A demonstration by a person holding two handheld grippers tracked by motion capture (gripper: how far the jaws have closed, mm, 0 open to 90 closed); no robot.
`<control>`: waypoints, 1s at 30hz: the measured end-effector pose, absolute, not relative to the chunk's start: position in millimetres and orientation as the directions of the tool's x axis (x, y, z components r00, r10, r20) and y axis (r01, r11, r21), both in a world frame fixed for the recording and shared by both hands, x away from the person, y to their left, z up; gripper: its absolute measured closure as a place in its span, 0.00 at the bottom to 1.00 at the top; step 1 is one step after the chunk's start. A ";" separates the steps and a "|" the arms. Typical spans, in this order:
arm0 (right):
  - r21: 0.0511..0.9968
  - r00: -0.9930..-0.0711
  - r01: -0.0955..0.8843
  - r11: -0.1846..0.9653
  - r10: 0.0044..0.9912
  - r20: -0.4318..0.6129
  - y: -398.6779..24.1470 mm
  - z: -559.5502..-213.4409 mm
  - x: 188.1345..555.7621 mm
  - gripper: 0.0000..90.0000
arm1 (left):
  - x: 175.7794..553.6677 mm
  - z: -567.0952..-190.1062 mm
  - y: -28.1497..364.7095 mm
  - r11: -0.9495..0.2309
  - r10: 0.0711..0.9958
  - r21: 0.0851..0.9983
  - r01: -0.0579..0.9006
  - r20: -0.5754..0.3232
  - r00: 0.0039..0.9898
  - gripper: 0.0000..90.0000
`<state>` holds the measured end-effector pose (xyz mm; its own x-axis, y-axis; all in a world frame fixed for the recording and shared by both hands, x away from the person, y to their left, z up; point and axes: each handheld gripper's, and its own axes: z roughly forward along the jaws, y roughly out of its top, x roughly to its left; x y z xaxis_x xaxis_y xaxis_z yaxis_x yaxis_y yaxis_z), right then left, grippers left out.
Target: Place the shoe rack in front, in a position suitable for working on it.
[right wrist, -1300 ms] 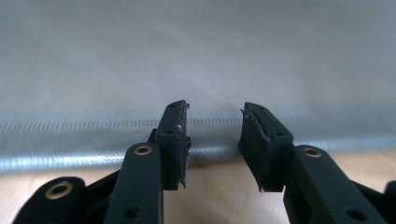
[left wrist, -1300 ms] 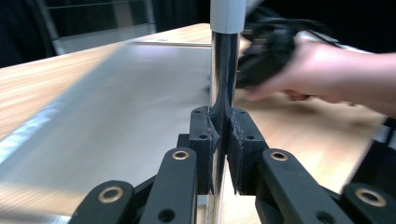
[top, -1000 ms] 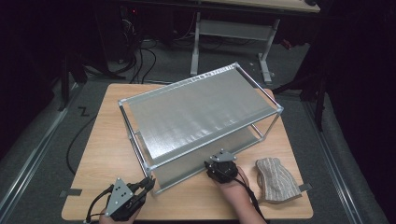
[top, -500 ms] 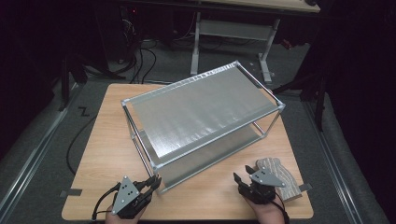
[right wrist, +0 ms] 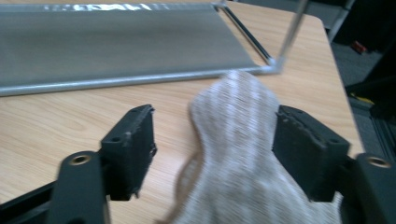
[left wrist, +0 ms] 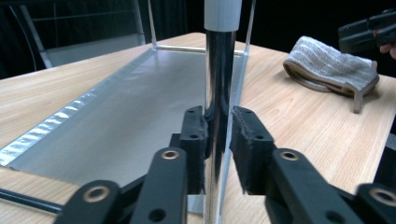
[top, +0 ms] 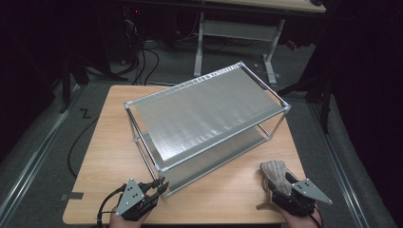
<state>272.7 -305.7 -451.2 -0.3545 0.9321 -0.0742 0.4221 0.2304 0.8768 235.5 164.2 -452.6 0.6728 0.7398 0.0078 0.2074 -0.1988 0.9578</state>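
Spread wide, my right gripper's point(right wrist: 212, 154) jaws have just been opening astride the grey knitted cloth point(right wrist: 243, 154) lying on the wooden table point(right wrist: 70, 116); I should sink squarely before pinching. Left gripper point(left wrist: 219, 140) has just been loosening around the shiny steel rack post point(left wrist: 218, 93).

Left gripper point(top: 157, 187) sits at the near-left part of the tabletop, held low and pointing away from the person; its jaws have just been opening and stand narrowly apart with an upright post between them. Right gripper point(top: 270, 183) sits at the near-right corner, jaws just opened wide, straddling a cloth without pressing it.
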 end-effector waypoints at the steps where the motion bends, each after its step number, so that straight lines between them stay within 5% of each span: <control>1: 0.876 -0.350 0.430 0.221 0.935 -0.064 -309.9 -451.4 273.0 0.30 | 235.3 -452.8 164.6 -0.206 0.741 0.956 0.209 0.013 0.671 0.79; 19: 0.770 -0.275 0.605 0.200 0.961 -0.034 -338.3 -495.7 299.1 0.27 | 234.0 -461.2 170.9 -0.232 0.743 0.947 0.224 0.023 0.669 0.70; 30: 0.763 -0.355 0.590 0.264 0.934 -0.048 -332.6 -497.6 295.7 0.72 | 233.4 -461.8 168.8 -0.222 0.743 0.948 0.228 0.012 0.669 0.70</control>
<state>295.7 -332.6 -497.6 -0.3550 0.9336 -0.0481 0.5901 0.2637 0.7631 233.4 168.8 -461.8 0.6692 0.7429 0.0125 0.2284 -0.2216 0.9480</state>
